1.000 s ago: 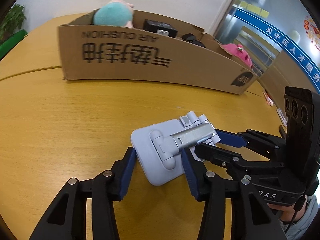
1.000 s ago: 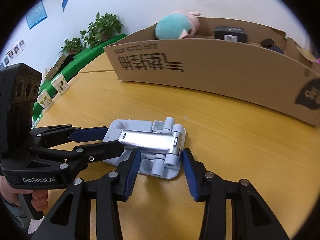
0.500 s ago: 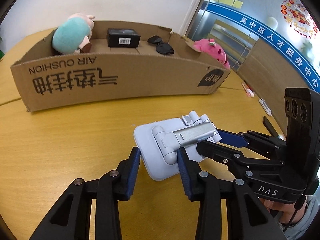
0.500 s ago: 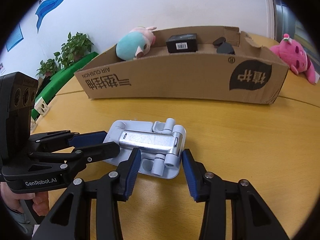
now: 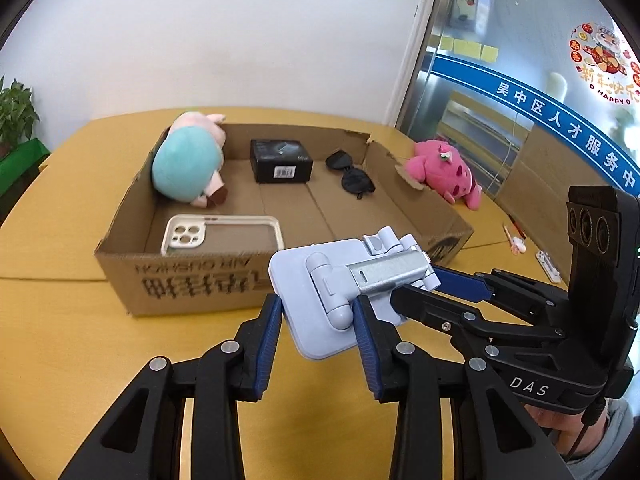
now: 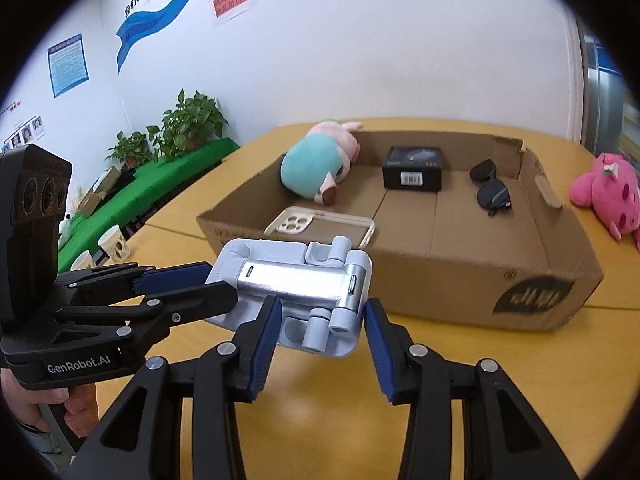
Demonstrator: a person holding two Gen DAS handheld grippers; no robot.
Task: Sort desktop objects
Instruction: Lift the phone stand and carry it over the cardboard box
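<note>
The yellow wooden table (image 5: 56,320) fills the lower part of both views. On it stands an open, shallow cardboard box (image 5: 192,284) with dark printing on its near wall. Inside, from big to small: a teal and pink plush toy (image 5: 188,164) lying against the left wall, a cream phone case (image 5: 220,234) leaning near the front wall with its camera cut-out to the left, a black carton with a barcode label (image 5: 280,160) at the back, and folded black sunglasses (image 5: 352,176) to its right. A bright pink plush (image 5: 444,174) lies on the table outside the box's right end.

The folding phone stand (image 5: 340,292) is off the table, held in the air in front of the box's near wall, its far edge overlapping that wall in the left wrist view. It is a pale lavender-blue plastic plate with rounded corners; a brushed silver metal arm is folded flat along its top, joined by round plastic hinge barrels at one end.

2 grippers share it. The left gripper (image 5: 318,322) has its blue pads pressed on the plate's 2 sides at one end. The right gripper (image 6: 322,318) grasps the opposite, hinge end, pads against both edges. A hand (image 6: 60,408) shows below the left gripper's handle.
</note>
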